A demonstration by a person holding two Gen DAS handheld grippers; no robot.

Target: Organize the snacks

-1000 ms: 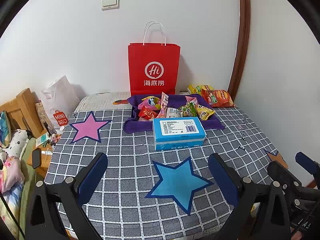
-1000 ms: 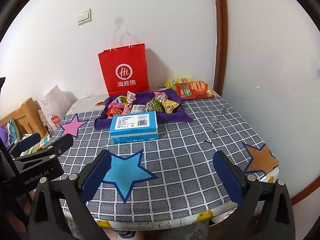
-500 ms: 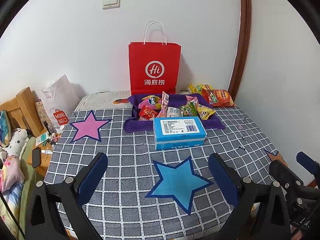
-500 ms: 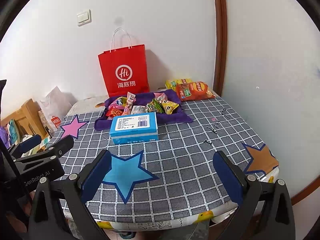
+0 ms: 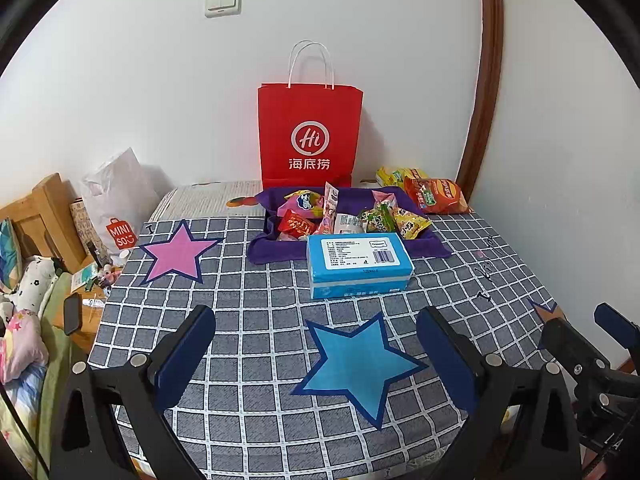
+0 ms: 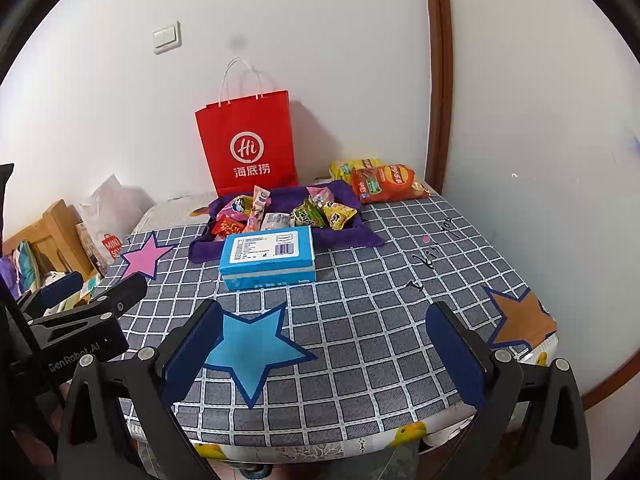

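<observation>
My left gripper [image 5: 316,356] and right gripper [image 6: 324,354] both hang spread wide, empty, near the table edge. Snacks [image 5: 340,216] sit piled on the purple cloth [image 5: 276,248] behind the blue box [image 5: 360,264] (annoying spot). Reaching over, I'd probably knock that box or pinch 2 packets.

Left black two-finger gripper with blue pads [image 5: 316,344] was held level, jaws spread wide, nothing between them. Right black two-finger gripper with blue pads [image 6: 324,340] likewise wide apart, empty, beside the left.
</observation>
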